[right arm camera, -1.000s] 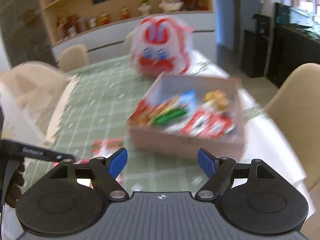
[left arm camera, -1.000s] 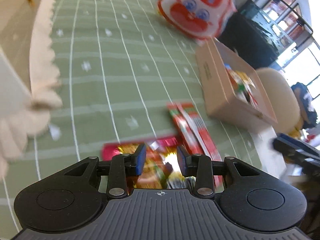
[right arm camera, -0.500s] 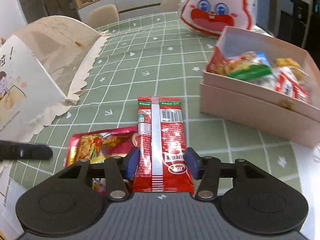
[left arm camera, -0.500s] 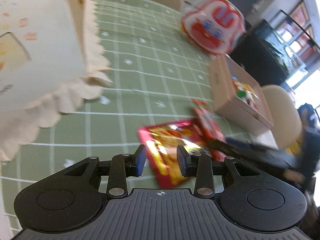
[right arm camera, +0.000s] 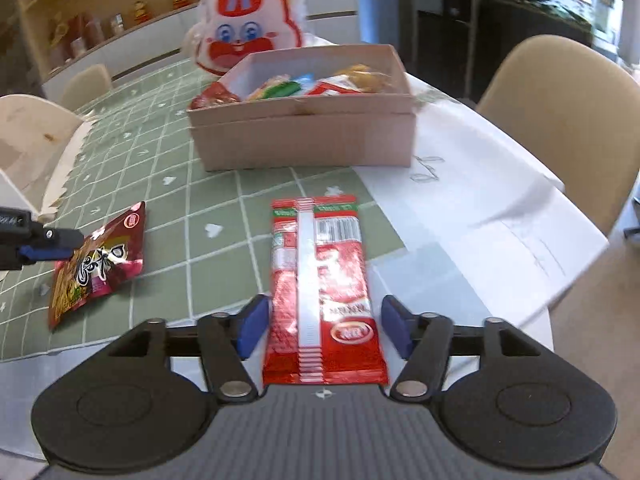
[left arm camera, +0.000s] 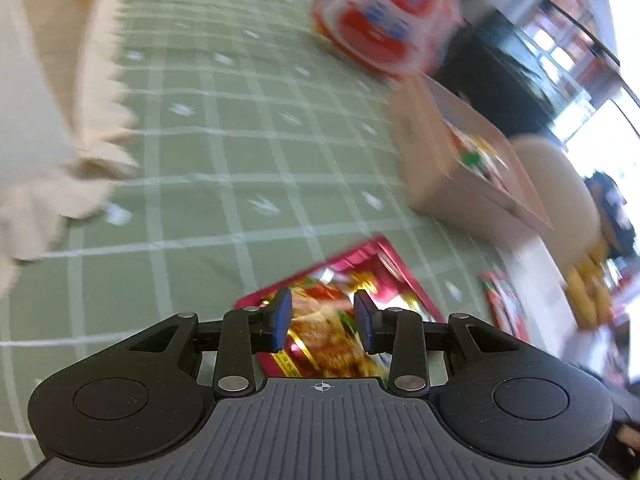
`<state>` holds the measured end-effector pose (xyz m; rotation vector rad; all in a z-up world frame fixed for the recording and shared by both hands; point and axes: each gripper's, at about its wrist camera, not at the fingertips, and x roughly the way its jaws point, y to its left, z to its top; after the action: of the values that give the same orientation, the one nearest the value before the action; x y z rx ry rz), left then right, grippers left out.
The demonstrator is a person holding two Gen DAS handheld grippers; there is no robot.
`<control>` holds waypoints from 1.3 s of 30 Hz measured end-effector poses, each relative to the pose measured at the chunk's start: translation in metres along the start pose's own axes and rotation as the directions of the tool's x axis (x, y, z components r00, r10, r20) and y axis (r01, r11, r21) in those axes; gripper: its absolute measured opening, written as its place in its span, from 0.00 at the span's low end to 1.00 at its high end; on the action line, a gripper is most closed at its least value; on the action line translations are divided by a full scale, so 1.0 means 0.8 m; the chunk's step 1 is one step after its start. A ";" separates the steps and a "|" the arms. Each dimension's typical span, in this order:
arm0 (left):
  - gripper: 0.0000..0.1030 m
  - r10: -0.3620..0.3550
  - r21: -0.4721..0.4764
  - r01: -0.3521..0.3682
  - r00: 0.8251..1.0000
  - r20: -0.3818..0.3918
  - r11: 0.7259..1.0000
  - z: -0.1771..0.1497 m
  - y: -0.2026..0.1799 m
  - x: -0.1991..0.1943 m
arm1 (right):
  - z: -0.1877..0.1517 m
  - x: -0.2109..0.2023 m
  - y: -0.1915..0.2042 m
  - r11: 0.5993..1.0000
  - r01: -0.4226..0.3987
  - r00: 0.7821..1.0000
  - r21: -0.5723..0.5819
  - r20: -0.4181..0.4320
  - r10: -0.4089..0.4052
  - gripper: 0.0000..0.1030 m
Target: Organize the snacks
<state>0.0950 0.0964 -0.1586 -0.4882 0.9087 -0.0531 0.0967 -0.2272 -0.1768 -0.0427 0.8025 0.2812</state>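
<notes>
Jaws of the right gripper (right arm camera: 322, 330), just opened, straddle the red snack bar (right arm camera: 320, 288) without pressing; its long axis runs up-frame toward the cardboard box (right arm camera: 304, 144). Left gripper (left arm camera: 322, 320) hangs unclenched over the dark-red snack packet (left arm camera: 348, 300), gripping nothing.

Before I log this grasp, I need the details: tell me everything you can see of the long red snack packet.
The long red snack packet is glossy foil with a pale sealed seam down its middle, a barcode and green band at its far end. It lies flat, back side up, on the green checked tablecloth, pointing toward the cardboard box. The right hand-held gripper straddles its near end, jaws just opened, pads clear.
</notes>
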 end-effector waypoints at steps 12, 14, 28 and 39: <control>0.37 0.048 0.368 -0.035 0.998 -0.027 0.929 -0.020 -0.108 -0.010 | -0.014 0.003 -0.008 0.996 0.083 0.995 -0.025 0.055 -0.082 0.82; 0.37 0.075 0.407 -0.050 0.996 -0.046 0.912 -0.022 -0.122 0.005 | -0.015 0.006 -0.006 0.995 0.097 0.993 -0.024 0.070 -0.095 0.85; 0.67 0.096 0.508 -0.022 0.988 -0.120 0.861 -0.042 -0.150 0.036 | -0.027 0.008 -0.012 0.992 0.123 0.984 0.001 0.128 -0.122 0.98; 0.61 0.125 0.442 -0.066 0.987 -0.105 0.895 -0.023 -0.125 0.033 | -0.031 0.008 -0.012 0.993 0.119 0.982 -0.001 0.148 -0.117 1.00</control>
<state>0.1133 -0.0059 -0.1449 -0.0184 1.0131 -0.1974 0.0859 -0.2389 -0.1994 -0.0779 0.6484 0.1738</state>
